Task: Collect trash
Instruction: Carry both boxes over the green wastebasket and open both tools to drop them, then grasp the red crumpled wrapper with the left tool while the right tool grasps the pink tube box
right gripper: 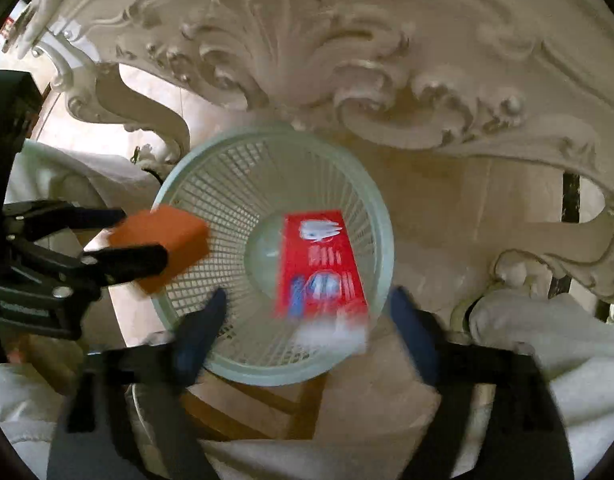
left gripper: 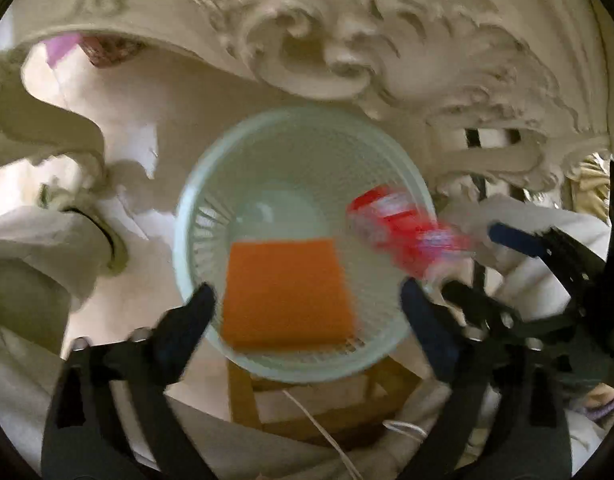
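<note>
Both grippers open above the pale basket [right gripper: 371,208]: left gripper [left gripper: 307,312] beside the orange block [left gripper: 287,292], right gripper [right gripper: 307,312] by the red packet [right gripper: 321,264]. Risk: packet, blurred toward three o'clock, could clip the rim and spill out.

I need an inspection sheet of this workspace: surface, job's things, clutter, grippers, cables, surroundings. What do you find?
Surface: wooden stool under the mesh basket.
Job's things: orange block and red packet, both blurred, over the basket's mouth.
Clutter: nothing seen.
Grippers: left gripper open, gaps beside the block; right gripper open, packet free.
Cables: thin white cord by the stool.
Surroundings: carved cream furniture, white cloth.
</note>
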Demonstrator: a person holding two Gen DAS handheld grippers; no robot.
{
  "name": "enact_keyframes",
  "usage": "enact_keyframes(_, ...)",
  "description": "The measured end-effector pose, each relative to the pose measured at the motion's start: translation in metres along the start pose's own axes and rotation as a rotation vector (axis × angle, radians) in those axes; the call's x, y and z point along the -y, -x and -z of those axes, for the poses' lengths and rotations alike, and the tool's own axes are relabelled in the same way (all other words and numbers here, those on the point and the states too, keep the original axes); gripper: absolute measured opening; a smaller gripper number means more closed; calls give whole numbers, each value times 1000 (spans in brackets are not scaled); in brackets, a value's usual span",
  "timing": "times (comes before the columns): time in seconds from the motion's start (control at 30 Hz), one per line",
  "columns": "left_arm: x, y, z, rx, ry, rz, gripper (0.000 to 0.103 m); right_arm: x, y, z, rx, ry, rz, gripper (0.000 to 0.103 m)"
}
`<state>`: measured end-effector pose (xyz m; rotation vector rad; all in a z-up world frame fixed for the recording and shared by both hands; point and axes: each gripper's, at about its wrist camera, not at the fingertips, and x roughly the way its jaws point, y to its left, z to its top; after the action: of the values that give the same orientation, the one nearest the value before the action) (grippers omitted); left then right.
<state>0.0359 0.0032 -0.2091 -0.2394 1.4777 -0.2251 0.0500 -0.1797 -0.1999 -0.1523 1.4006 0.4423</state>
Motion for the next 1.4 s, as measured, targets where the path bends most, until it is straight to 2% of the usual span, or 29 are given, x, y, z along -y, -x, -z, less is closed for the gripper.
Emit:
enact_keyframes(0.13, 0, 13, 1, 89, -8, 1, 97, 5, 9, 3, 29, -34, 28, 83)
enact_keyframes(0.27, 3, 37, 5, 189, -27, 16, 97, 10, 47, 11, 136, -55, 8, 83)
enact_keyframes(0.3, 6, 45, 6, 206, -47, -2, 97, 11, 65, 16, 182, -54, 5, 83)
enact_keyframes(0.4, 17, 91, 15, 350, -110, -88, 97, 11, 118, 27, 344, -51, 42, 83)
enact_keyframes(0.57, 38, 173, 3, 594, -105, -124, 97, 15, 218, 23, 704, -49, 141, 83)
enact_keyframes(0.63, 46, 190, -11, 660, -116, -97, 97, 22, 243, 10, 802, -61, 156, 83)
enact_keyframes(0.67, 54, 196, -24, 684, -146, -78, 97, 26, 247, 0, 816, -63, 149, 83)
enact_keyframes(0.73, 68, 195, -57, 701, -209, -114, 97, 41, 244, -32, 816, -81, 132, 83)
enact_keyframes(0.8, 80, 186, -90, 685, -254, -153, 97, 59, 234, -62, 793, -108, 112, 82)
enact_keyframes(0.87, 85, 174, -121, 649, -280, -173, 97, 69, 225, -81, 778, -122, 133, 82)
enact_keyframes(0.97, 85, 167, -153, 624, -274, -156, 97, 73, 211, -108, 753, -112, 178, 82)
enact_keyframes(1.03, 84, 165, -165, 613, -280, -146, 97, 79, 204, -119, 727, -120, 167, 82)
enact_keyframes(1.2, 77, 153, -178, 569, -312, -175, 97, 84, 197, -124, 707, -123, 160, 82)
enact_keyframes(1.27, 75, 150, -181, 544, -316, -145, 97, 83, 195, -127, 705, -119, 158, 82)
enact_keyframes(1.4, 79, 147, -186, 547, -318, -147, 97, 78, 188, -136, 678, -86, 173, 82)
